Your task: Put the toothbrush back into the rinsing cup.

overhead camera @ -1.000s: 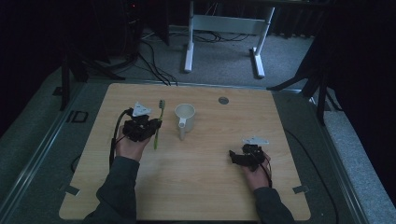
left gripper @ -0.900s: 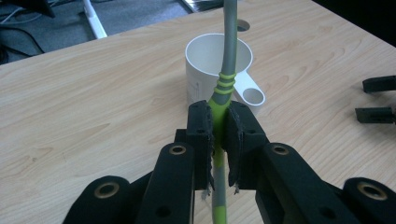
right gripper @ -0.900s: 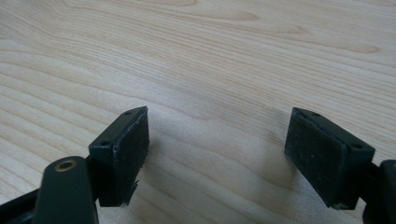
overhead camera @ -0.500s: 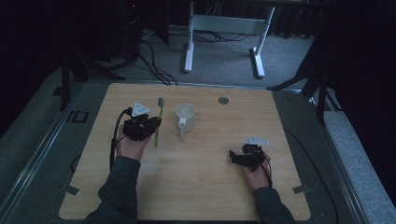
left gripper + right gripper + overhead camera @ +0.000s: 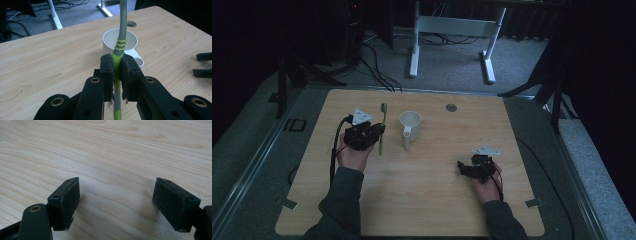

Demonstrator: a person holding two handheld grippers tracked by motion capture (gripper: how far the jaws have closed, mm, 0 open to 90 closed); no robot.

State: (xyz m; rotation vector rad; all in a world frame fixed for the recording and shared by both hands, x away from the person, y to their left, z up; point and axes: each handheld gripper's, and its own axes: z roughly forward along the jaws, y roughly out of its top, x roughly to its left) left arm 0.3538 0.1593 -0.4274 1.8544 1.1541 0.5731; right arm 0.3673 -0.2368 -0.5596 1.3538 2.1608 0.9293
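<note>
A green and grey toothbrush (image 5: 382, 131) lies along the table left of a white mug (image 5: 409, 126). My left gripper (image 5: 378, 131) is shut on the toothbrush's green handle (image 5: 117, 59), and the grey neck rises past the mug (image 5: 125, 45) in the left gripper view. My right gripper (image 5: 461, 169) rests low at the table's right front, open, with bare wood between its pads (image 5: 65, 201). Its jaws also show at the right edge of the left gripper view (image 5: 203, 65).
The wooden table (image 5: 437, 200) has a round cable hole (image 5: 451, 107) at the back. A white desk frame (image 5: 452, 37) and cables stand on the floor beyond the far edge. Dark stands flank the table's corners.
The left gripper has edged slightly with the toothbrush in it; the right hand stays where it was.
</note>
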